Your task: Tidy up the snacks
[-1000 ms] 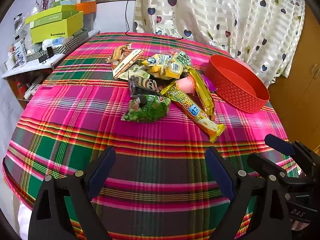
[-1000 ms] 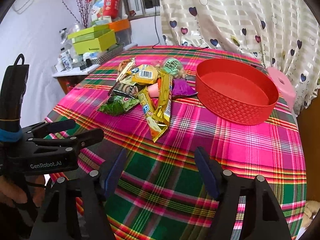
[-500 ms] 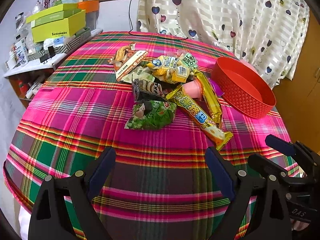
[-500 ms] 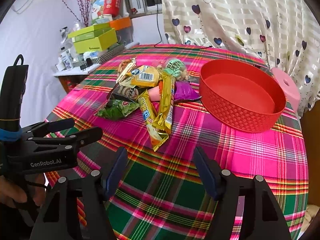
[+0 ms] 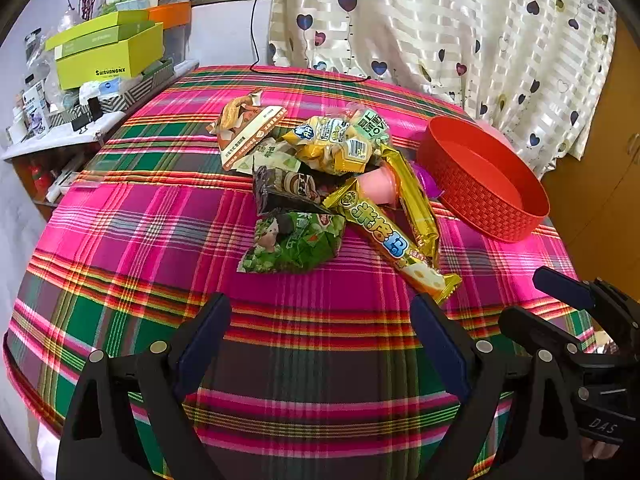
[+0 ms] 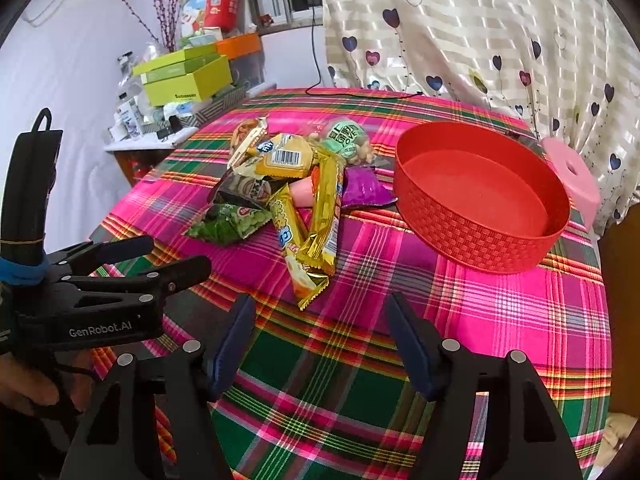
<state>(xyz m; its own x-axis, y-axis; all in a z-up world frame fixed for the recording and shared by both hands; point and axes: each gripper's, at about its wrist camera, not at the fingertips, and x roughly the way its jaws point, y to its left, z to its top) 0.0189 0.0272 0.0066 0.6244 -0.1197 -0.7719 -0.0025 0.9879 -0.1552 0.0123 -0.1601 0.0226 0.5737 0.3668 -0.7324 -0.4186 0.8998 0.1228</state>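
Observation:
A pile of snack packets (image 5: 328, 184) lies mid-table on the plaid cloth; it also shows in the right wrist view (image 6: 292, 184). Nearest me are a green packet (image 5: 294, 242) and a long yellow bar (image 5: 394, 246). An empty red basket (image 5: 484, 182) stands right of the pile, also in the right wrist view (image 6: 480, 196). My left gripper (image 5: 320, 320) is open and empty, short of the green packet. My right gripper (image 6: 320, 320) is open and empty, just short of the yellow bar's tip (image 6: 310, 292). Each gripper shows in the other's view.
A side shelf with green boxes (image 5: 108, 56) and clutter stands at the left. A heart-print curtain (image 5: 440, 28) hangs behind the table. A pink stool (image 6: 572, 170) sits behind the basket. A black cable (image 5: 256, 20) drops onto the table's far edge.
Both grippers have moved forward toward the snack pile, which now looks larger and nearer. Both stay open and empty.

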